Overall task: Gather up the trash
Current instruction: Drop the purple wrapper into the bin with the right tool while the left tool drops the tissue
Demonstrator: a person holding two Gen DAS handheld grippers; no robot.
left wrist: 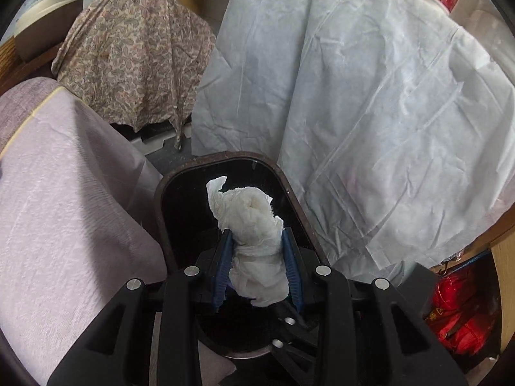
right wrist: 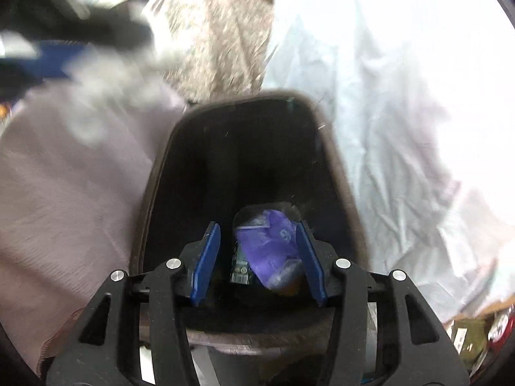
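- Between the blue pads of the left gripper (left wrist: 257,241): a crumpled white tissue (left wrist: 254,225), clamped at its middle, upper end sticking out past the fingertips, lower end hanging toward the camera
- Tissue sits over the open mouth of a dark bin (left wrist: 180,193) with a brown rim; not touching the bin as far as visible
- Right gripper (right wrist: 259,234): jaws spread wide, nothing held, poised over the same bin (right wrist: 334,160)
- Between the right fingers, lower down inside the bin: a purple wrapper (right wrist: 270,251) with a barcoded pack (right wrist: 239,267) just beside it; whether the wrapper is falling or lying at the bottom cannot be told
- Left of the bin: lilac cloth (left wrist: 64,199) draped against the rim
- Right of the bin: creased white sheet (left wrist: 370,112), hanging beside the rim
- Behind, well apart: paisley cloth (left wrist: 132,51) over some furniture
- Lower right edge, left view: red items (left wrist: 460,315) beside a wooden panel
- Right view upper left: blurred dark and blue shapes, not identifiable
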